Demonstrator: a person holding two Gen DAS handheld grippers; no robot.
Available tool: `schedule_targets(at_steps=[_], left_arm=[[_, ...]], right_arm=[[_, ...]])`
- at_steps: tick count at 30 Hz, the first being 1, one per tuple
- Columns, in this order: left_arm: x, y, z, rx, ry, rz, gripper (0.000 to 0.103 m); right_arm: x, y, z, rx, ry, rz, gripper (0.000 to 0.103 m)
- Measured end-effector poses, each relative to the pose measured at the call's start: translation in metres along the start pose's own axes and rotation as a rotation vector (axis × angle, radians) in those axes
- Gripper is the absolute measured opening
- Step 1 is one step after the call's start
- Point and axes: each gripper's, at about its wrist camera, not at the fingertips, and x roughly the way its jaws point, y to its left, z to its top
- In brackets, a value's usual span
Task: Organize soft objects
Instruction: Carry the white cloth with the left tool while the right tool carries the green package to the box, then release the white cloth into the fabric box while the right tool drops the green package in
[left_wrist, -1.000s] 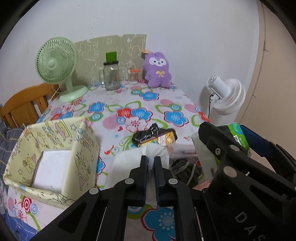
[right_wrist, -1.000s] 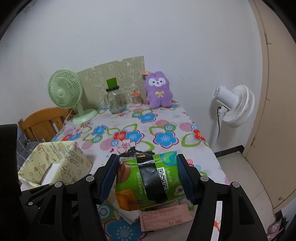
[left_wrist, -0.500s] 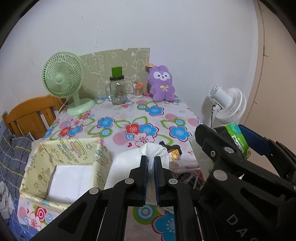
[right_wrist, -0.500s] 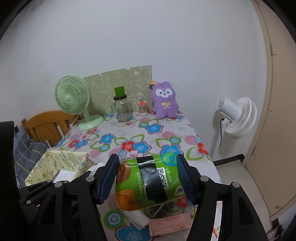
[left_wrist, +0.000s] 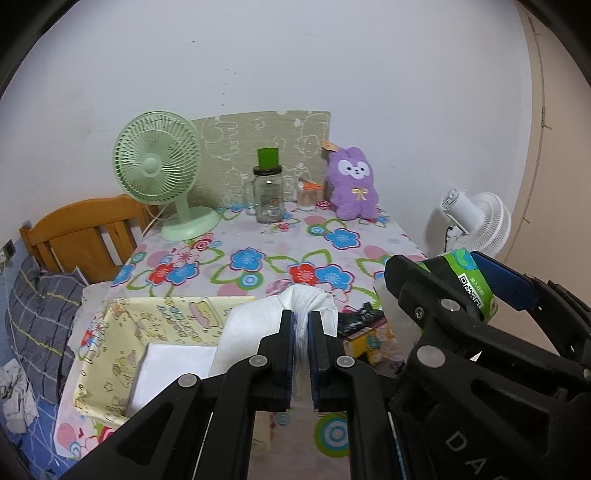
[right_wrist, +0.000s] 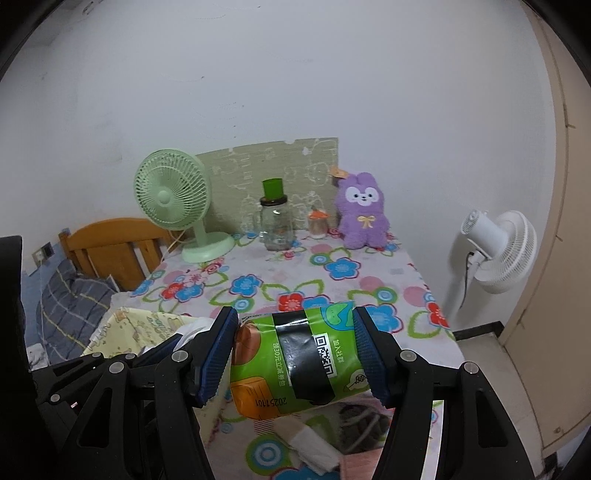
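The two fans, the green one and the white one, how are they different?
The green fan stands on the flowered table; the white fan stands beyond the table's right edge, lower down, on a pole. The green fan faces the camera; the white fan shows its back and motor housing. Both have round wire-style grilles.

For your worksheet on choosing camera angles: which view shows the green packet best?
The right wrist view: the green packet fills the middle, pinched between the right gripper, with its label and code facing the camera. The left wrist view shows only a sliver of its end behind that gripper's black frame.
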Motion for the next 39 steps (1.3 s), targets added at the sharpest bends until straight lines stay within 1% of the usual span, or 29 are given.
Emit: schedule_targets(at_steps=[20, 27, 35, 39], left_arm=[[0.010, 0.070, 0.000, -0.055, 0.000, 0.065, 0.004], [0.017, 0.094, -0.005, -0.070, 0.024, 0.091, 0.004], [0.030, 0.114, -0.013, -0.076, 0.067, 0.102, 0.005], [0.038, 0.124, -0.018, -0.082, 0.096, 0.103, 0.007]], right_arm=[[0.036, 0.068, 0.008, -0.058, 0.036, 0.076, 0.067], [0.052, 0.090, 0.006, -0.071, 0.062, 0.107, 0.067], [0.072, 0.110, -0.001, -0.086, 0.092, 0.125, 0.067], [0.083, 0.119, -0.006, -0.097, 0.110, 0.132, 0.066]])
